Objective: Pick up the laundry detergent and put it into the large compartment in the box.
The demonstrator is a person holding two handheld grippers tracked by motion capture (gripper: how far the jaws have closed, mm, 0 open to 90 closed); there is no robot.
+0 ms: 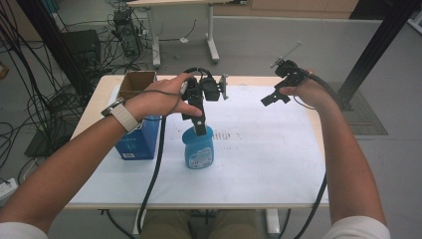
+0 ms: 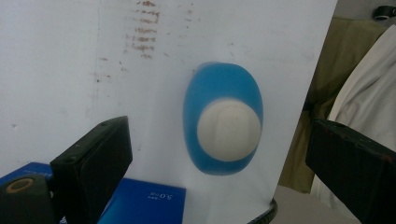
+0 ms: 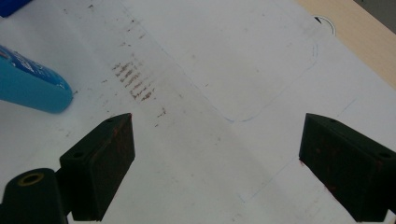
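A blue bottle with a white cap stands upright on the white paper sheet. My left gripper hangs straight above it, pointing down, and its jaws stand wide open. In the left gripper view the bottle lies between the two jaws but farther down, untouched. My right gripper is held in the air over the right back part of the sheet, open with nothing in it. In the right gripper view the bottle's side shows at the far left.
A blue carton stands left of the bottle, with an open cardboard box behind it. Brown smudges mark the paper near the middle. The wooden table edge runs along the right. Cables trail off the table's front.
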